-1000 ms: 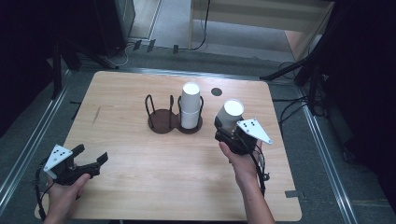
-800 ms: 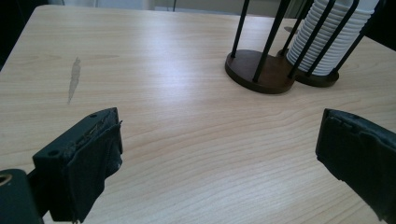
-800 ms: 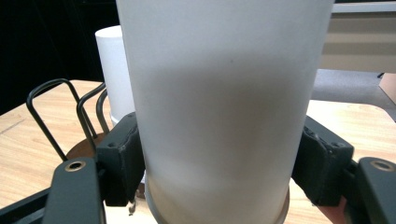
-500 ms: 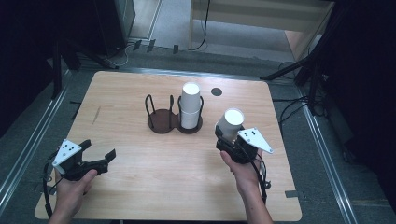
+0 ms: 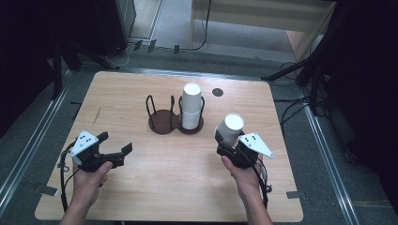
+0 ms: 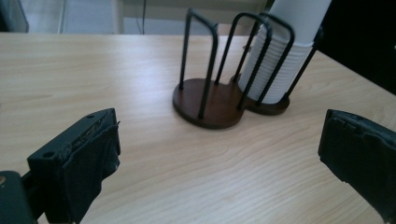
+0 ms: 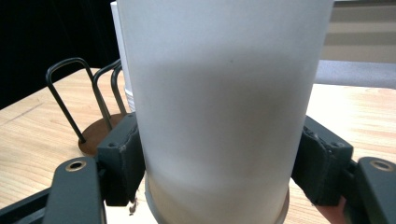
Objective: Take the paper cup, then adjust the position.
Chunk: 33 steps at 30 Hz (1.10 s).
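No brand or writing readable anywhere here, the cups are plain white and the grey plates on the grippers just have dots.

The right gripper (image 5: 228,140) is clamped on a white paper cup (image 5: 229,129), held tilted over the right-hand part of the bench (image 5: 187,187), just right of the cup holder (image 5: 174,117) and not touching it. In the right gripper view the cup (image 7: 219,107) sits between the two black pads (image 7: 122,161), which press on its sides near the lower rim. That view also catches a bit of the holder's wire loops (image 7: 74,98) and the cup stack's edge behind.

The left gripper (image 5: 116,147) is at the near-left of the bench with its jaws spread wide and nothing between them; they've just finished opening up. It's well apart from the holder.

The left gripper view gives the best look at the holder (image 6: 219,105): dark wooden double base, black wire loops, left slot empty, right slot holding the stack of white cups (image 6: 280,60), whose stacked rims show as ridges. The high view shows instead a small dark round spot (image 5: 217,92) on the bench behind the stack.
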### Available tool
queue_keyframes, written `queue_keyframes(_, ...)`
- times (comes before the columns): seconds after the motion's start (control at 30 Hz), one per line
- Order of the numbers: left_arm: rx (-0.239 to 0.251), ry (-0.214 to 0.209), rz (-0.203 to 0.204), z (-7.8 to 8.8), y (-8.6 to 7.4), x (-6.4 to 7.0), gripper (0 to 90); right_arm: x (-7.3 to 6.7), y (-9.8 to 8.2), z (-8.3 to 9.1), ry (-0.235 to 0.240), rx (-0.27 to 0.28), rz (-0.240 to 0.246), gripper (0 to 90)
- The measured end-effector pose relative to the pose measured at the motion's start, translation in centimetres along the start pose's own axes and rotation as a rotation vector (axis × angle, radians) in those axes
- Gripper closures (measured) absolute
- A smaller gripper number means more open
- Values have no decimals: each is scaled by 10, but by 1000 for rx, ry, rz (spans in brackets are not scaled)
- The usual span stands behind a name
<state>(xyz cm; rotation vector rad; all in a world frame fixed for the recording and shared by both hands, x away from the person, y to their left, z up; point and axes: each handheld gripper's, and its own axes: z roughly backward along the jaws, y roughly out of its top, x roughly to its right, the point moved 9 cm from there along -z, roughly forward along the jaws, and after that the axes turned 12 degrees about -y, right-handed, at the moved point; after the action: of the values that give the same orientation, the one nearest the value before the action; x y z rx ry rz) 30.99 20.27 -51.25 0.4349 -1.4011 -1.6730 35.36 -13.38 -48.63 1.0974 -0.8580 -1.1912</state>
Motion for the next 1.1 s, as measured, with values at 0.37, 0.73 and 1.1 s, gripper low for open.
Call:
queue_keyframes(0.37, -4, -57, -44, -25, 17, 29, 0, 1, -6, 0, -9, -7, 27, 275)
queue_keyframes(0.73, -45, -153, -73, -36, 17, 60, 0, -10, -14, -2, -17, -8, 111, 275)
queue_keyframes(1.1, -83, -209, -77, -48, 14, 78, 0, -26, -23, 0, -36, 7, 259, 275)
